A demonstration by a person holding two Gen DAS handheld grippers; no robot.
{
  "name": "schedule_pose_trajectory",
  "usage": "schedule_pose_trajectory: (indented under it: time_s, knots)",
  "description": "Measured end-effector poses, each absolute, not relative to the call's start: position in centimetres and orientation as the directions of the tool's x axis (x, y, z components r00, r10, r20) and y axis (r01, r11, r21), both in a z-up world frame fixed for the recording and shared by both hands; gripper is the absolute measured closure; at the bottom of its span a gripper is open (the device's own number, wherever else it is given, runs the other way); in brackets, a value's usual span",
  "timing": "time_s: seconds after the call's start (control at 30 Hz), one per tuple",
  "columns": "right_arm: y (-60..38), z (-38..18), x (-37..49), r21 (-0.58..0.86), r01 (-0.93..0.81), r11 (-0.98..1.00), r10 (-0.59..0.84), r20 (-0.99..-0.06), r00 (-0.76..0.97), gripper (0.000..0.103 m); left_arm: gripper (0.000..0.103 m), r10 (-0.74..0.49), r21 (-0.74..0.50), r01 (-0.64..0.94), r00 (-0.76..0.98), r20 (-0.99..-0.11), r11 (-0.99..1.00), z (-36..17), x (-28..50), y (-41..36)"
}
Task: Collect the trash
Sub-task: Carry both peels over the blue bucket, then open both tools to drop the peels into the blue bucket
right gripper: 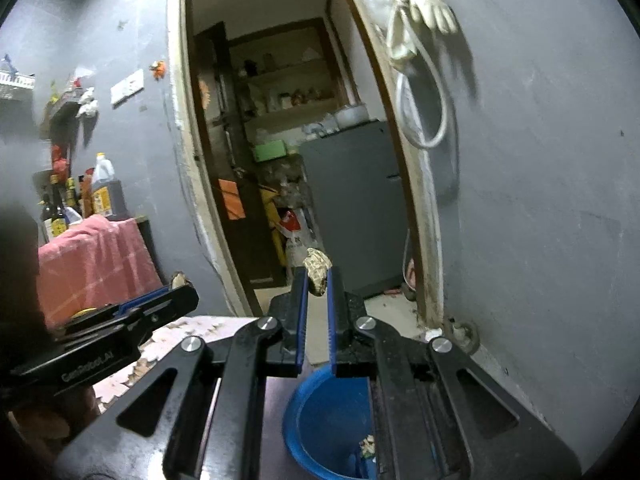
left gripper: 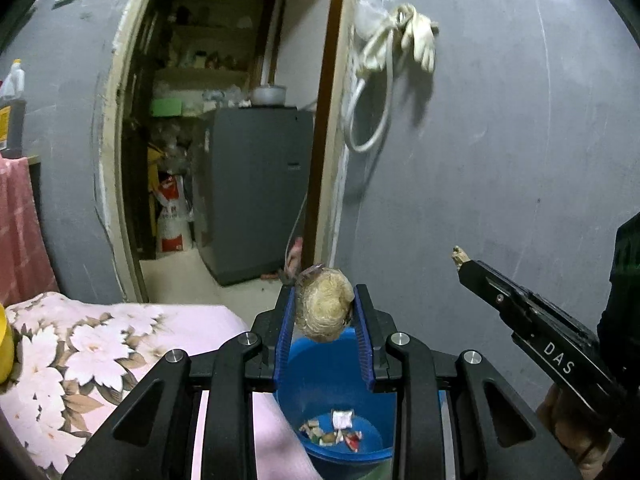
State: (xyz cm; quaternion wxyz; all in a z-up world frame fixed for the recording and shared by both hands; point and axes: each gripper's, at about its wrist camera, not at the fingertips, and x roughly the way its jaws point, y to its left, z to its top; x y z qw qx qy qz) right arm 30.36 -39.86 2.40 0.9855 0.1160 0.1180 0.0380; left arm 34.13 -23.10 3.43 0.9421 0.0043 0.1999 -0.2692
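Observation:
My left gripper (left gripper: pixel 324 300) is shut on a round tan crumpled wad of trash (left gripper: pixel 323 307), held above the blue bucket (left gripper: pixel 316 364). The bucket holds several scraps of trash (left gripper: pixel 334 432) at its bottom. My right gripper (right gripper: pixel 318 276) is shut on a small crumpled tan scrap (right gripper: pixel 317 270), above and behind the same blue bucket (right gripper: pixel 320 408). The right gripper also shows in the left wrist view (left gripper: pixel 460 258) at right, and the left gripper shows in the right wrist view (right gripper: pixel 178 284) at left, both at about the same height.
A bed with a pink floral cover (left gripper: pixel 100 344) lies left of the bucket. A grey wall (left gripper: pixel 500 160) stands behind, with gloves and a hose (left gripper: pixel 400 40) hanging on it. An open doorway shows a grey fridge (left gripper: pixel 256 192). Bottles (right gripper: pixel 100 192) stand on a table under a pink cloth.

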Motion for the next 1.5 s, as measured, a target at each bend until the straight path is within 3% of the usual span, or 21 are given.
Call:
schedule_pose_trajectory:
  time_s: [0.57, 0.67, 1.07, 1.5]
  knots:
    - [-43.4, -4.1, 33.5, 0.299, 0.032, 0.954, 0.091, -0.386, 0.918, 0.085, 0.078, -0.462, -0.123, 0.517, 0.602, -0.651, 0.847, -4.3, 39.0, -28.1]
    - [-43.7, -4.9, 34.2, 0.313, 0.04, 0.949, 0.097, -0.41, 0.907, 0.084, 0.07, -0.453, -0.137, 0.508, 0.575, -0.681, 0.851, -5.5, 39.7, -28.3]
    - [-43.8, -6.0, 34.3, 0.325, 0.056, 0.944, 0.096, -0.433, 0.896, 0.081, 0.067, -0.443, -0.158, 0.479, 0.571, -0.691, 0.863, -6.4, 40.4, -27.3]
    - [-42.0, -3.6, 32.4, 0.3, 0.028, 0.953, 0.103, -0.411, 0.906, 0.079, 0.067, -0.452, -0.182, 0.451, 0.615, -0.646, 0.874, -3.3, 38.0, -24.9]
